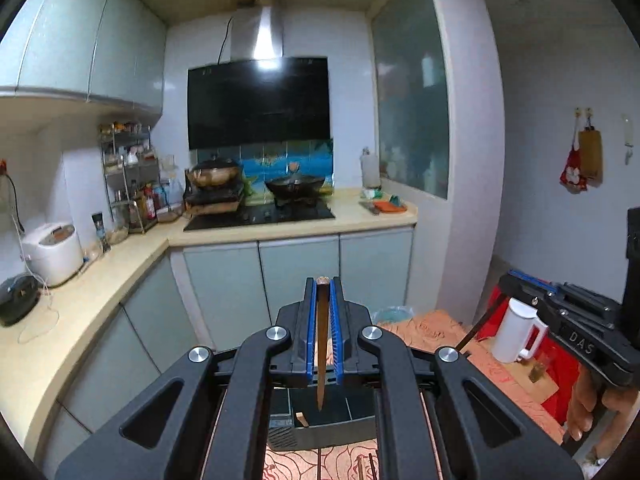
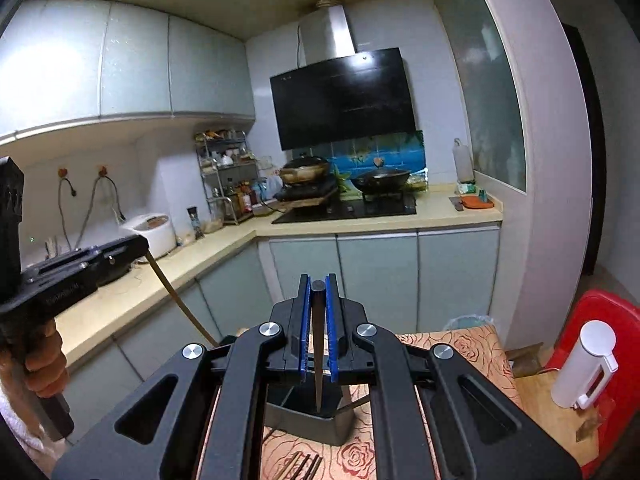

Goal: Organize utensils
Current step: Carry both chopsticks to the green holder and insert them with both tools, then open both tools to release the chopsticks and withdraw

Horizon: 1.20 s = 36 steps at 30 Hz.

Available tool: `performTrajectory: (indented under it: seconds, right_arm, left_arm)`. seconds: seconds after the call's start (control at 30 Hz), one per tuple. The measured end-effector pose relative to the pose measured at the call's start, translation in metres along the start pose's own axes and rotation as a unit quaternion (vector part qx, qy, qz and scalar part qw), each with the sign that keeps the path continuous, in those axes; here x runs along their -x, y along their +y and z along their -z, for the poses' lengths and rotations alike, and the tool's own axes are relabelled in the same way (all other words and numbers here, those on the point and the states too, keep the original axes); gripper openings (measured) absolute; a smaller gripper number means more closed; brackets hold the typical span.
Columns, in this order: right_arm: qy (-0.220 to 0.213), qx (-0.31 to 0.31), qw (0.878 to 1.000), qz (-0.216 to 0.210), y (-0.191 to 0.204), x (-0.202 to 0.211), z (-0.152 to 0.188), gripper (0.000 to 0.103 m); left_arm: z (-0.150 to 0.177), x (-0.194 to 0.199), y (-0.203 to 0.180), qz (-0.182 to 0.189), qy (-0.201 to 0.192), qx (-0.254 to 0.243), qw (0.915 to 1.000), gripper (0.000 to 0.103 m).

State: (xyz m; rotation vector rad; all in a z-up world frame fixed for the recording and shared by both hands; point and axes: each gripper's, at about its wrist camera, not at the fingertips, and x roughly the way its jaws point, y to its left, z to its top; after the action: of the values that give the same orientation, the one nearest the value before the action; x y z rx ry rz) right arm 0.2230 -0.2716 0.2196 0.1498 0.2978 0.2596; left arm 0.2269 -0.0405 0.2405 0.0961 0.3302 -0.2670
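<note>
- Left wrist view: the left hand-held gripper (image 1: 323, 284) is being kept clamped narrow on a brown chopstick (image 1: 322, 344), whose tip is hanging above the black holder (image 1: 320, 420).
- The black holder is standing on the rose-patterned worktop (image 1: 436, 332); a short pale piece is showing inside it, though what it is cannot be told.
- Right wrist view: the right hand-held gripper (image 2: 318, 280) is likewise being held pinched on a darker chopstick (image 2: 318, 344), its tip pointing down into the mouth of the black holder (image 2: 312, 424).
- Neither chopstick is judged to be resting in the holder yet; both are being carried above it.
- Just in front of the holder, several more chopsticks (image 2: 302, 465) are lying flat on the worktop (image 2: 472, 344), so more collecting is judged to be left.
- In the right wrist view a thin stick is leaning out over the right edge of the holder, so at least one item may already be stowed.
- To the right of the holder, well apart, a white kettle (image 2: 584, 364) is standing near a red stool (image 2: 608, 312); neither is being touched.
- The task is judged to be only partly done: two pieces are in hand, a few are loose, and lowering into the holder is what is being called for next.
</note>
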Motion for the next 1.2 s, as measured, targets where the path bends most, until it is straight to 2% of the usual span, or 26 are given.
performTrajectory:
  seconds: [0.17, 0.4, 0.5, 0.53, 0.57, 0.6, 0.67, 0.8, 0.97, 1.1, 1.2]
  right_arm:
    - [0.031, 0.014, 0.999, 0.015, 0.002, -0.03, 0.018, 0.008]
    - [0.069, 0.023, 0.997, 0.018, 0.002, -0.054, 0.049, 0.008]
    - [0.072, 0.032, 0.997, 0.024, 0.004, -0.054, 0.055, 0.017]
    - [0.07, 0.036, 0.996, 0.029, 0.006, -0.053, 0.057, 0.03]
    - [0.067, 0.036, 0.997, 0.032, 0.006, -0.051, 0.056, 0.043]
    - [0.06, 0.037, 0.997, 0.037, 0.006, -0.049, 0.056, 0.047]
    - [0.045, 0.038, 0.997, 0.045, 0.006, -0.041, 0.052, 0.052]
    - [0.023, 0.046, 0.997, 0.057, 0.006, -0.022, 0.046, 0.055]
    - [-0.001, 0.044, 0.998, 0.053, 0.006, 0.017, 0.051, 0.055]
    - [0.014, 0.035, 0.998, 0.042, 0.005, 0.038, 0.079, 0.055]
    - [0.048, 0.032, 0.998, 0.032, 0.007, 0.047, 0.12, 0.055]
  left_arm:
    - [0.028, -0.034, 0.003, -0.002, 0.037, 0.006, 0.9993, 0.006]
    - [0.062, -0.049, 0.01, -0.011, 0.064, 0.001, 0.9979, 0.006]
    - [0.069, -0.046, 0.009, -0.019, 0.063, -0.005, 0.9978, 0.007]
    - [0.07, -0.044, 0.01, -0.02, 0.062, -0.008, 0.9978, 0.008]
    - [0.07, -0.042, 0.01, -0.022, 0.061, -0.009, 0.9979, 0.017]
    - [0.07, -0.04, 0.01, -0.024, 0.058, -0.01, 0.998, 0.034]
    - [0.068, -0.035, 0.013, -0.031, 0.05, -0.009, 0.9982, 0.047]
    - [0.067, -0.018, 0.02, -0.034, 0.036, -0.005, 0.9987, 0.055]
    - [0.081, 0.009, 0.031, -0.026, 0.029, 0.008, 0.9992, 0.056]
    - [0.109, 0.022, 0.036, -0.016, 0.045, 0.014, 0.9987, 0.056]
    - [0.146, 0.031, 0.039, -0.012, 0.07, 0.018, 0.9973, 0.056]
